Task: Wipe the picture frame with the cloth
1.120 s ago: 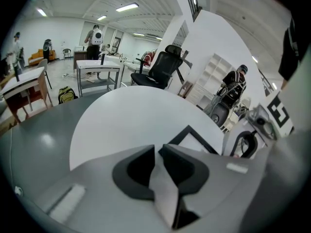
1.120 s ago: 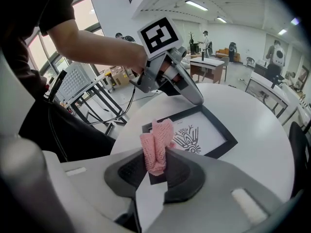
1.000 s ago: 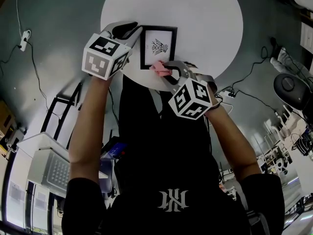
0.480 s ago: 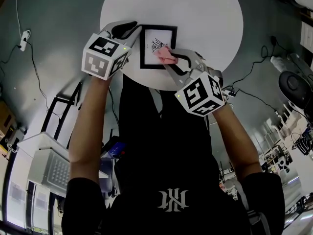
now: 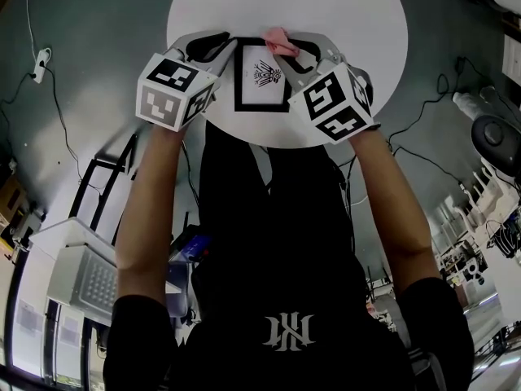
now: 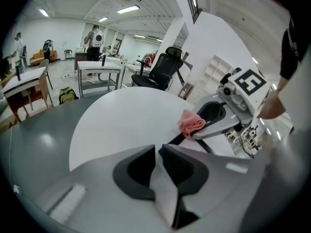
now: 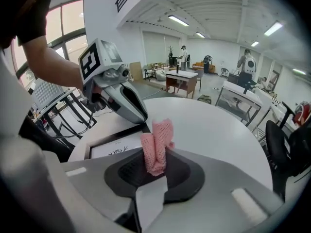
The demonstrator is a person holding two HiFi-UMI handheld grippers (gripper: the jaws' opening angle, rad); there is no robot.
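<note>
The left claw (image 5: 225,49) is held pressed together, nothing between its jaws, just beside the frame's (image 5: 262,88) left edge. The frame is laid flat on the white tabletop (image 5: 342,15). A pink cloth (image 5: 278,41) is pinched in the right claw (image 7: 155,163) – over the frame's top edge.

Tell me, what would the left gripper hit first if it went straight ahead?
Likely the picture frame, its black edge right at the fingers of the left gripper; just beyond, the pink cloth in the right gripper.
</note>
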